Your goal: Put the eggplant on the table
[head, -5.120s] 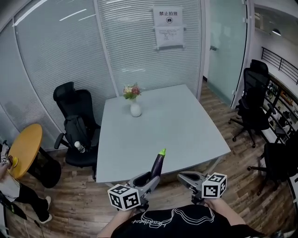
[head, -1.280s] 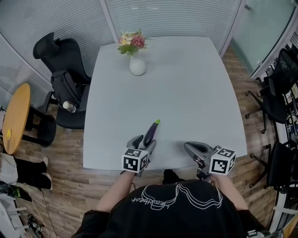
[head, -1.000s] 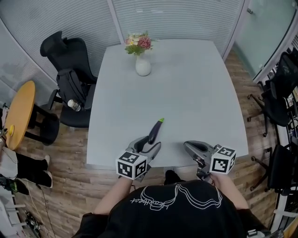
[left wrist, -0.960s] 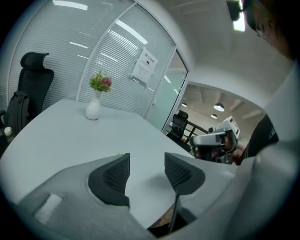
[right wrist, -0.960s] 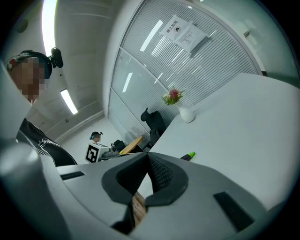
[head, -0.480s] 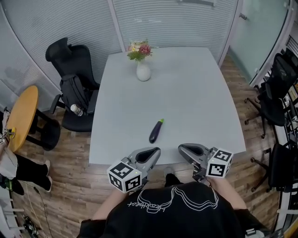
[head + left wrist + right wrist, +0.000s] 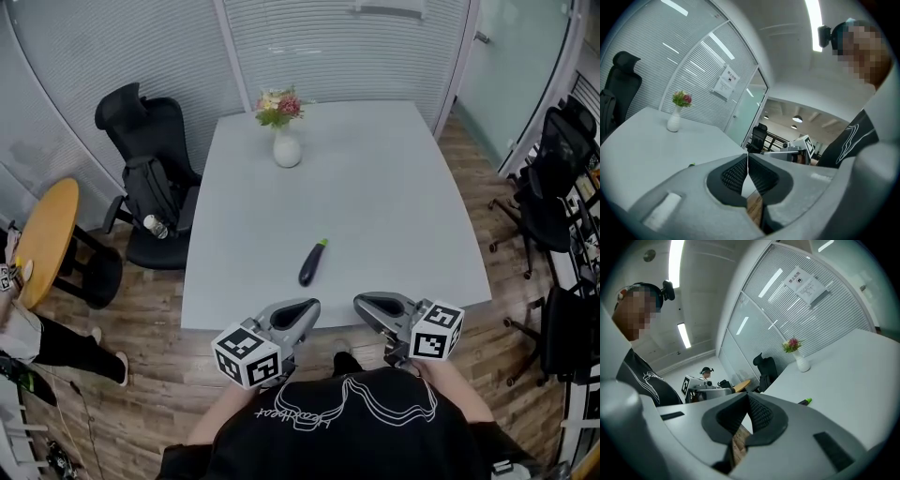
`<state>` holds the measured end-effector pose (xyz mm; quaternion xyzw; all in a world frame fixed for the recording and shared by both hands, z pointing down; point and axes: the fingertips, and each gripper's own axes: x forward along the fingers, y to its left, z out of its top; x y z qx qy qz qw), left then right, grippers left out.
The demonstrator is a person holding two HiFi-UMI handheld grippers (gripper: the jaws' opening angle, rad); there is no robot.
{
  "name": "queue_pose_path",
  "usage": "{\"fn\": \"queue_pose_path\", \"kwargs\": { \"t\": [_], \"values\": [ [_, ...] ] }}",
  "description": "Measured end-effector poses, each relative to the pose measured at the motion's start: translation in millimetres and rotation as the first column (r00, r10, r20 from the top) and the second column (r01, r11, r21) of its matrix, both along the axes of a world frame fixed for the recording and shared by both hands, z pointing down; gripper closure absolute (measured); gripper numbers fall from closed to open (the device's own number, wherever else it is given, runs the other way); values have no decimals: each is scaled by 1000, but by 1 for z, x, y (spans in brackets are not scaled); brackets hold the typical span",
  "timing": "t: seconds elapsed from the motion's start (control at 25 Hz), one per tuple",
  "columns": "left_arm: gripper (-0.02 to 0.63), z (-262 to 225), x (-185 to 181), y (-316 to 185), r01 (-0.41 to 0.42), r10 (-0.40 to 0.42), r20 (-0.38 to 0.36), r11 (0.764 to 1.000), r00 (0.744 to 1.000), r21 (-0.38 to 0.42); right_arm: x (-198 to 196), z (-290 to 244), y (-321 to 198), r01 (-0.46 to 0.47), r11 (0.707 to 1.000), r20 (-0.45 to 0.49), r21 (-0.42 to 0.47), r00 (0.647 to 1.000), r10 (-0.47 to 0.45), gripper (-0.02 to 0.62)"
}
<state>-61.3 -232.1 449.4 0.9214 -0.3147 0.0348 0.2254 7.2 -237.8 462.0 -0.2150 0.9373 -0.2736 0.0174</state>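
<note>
Currently, task obj. placement is reading as done; the step in hand is the withdrawal.

1. Head view: the eggplant [image 7: 311, 263] is lying flat on the table [image 7: 375, 187], near the front edge, green tip pointing away from the person. The left gripper [image 7: 310, 307] and right gripper [image 7: 362, 302] are hovering off the table's front edge, both apart from the eggplant. Rec.: keep both grippers level and clear of the edge. The eggplant is round-bodied and will probably roll if nudged, so no contact. The vase [image 7: 286, 148] w/ flowers is sitting well apart at the far end.

2. Left gripper view: jaws are meeting pad to pad, nothing between them. Only the eggplant's green tip [image 7: 691, 165] is showing above the jaw body.

3. Right gripper view: jaws are likewise closed and empty, w/ the eggplant's tip [image 7: 806, 401] showing beyond them.

4. Writing: a wall notice [image 7: 806, 284] is hanging on the glass partition, text too small to read. The shirt print [image 7: 347, 398] is showing a white outline w/ script, not legible. The cube markers are carrying b/w patterns only.
</note>
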Motion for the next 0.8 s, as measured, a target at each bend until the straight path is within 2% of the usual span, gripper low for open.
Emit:
{"fn": "queue_pose_path", "kwargs": {
  "t": [0.36, 0.56, 0.8],
  "values": [
    [588, -1, -7, 1, 36, -37, -12, 999, 999, -9, -1, 1, 6, -2, 1000, -7, -6, 1000, 2, 588],
    [591, 3, -9, 1, 56, -56, 10, 998, 998, -4, 0, 4, 9, -6, 1000, -11, -9, 1000, 6, 588],
    [592, 4, -3, 2, 60, -60, -21, 998, 998, -8, 9, 8, 8, -18, 1000, -34, -14, 999, 18, 588]
  ]
}}
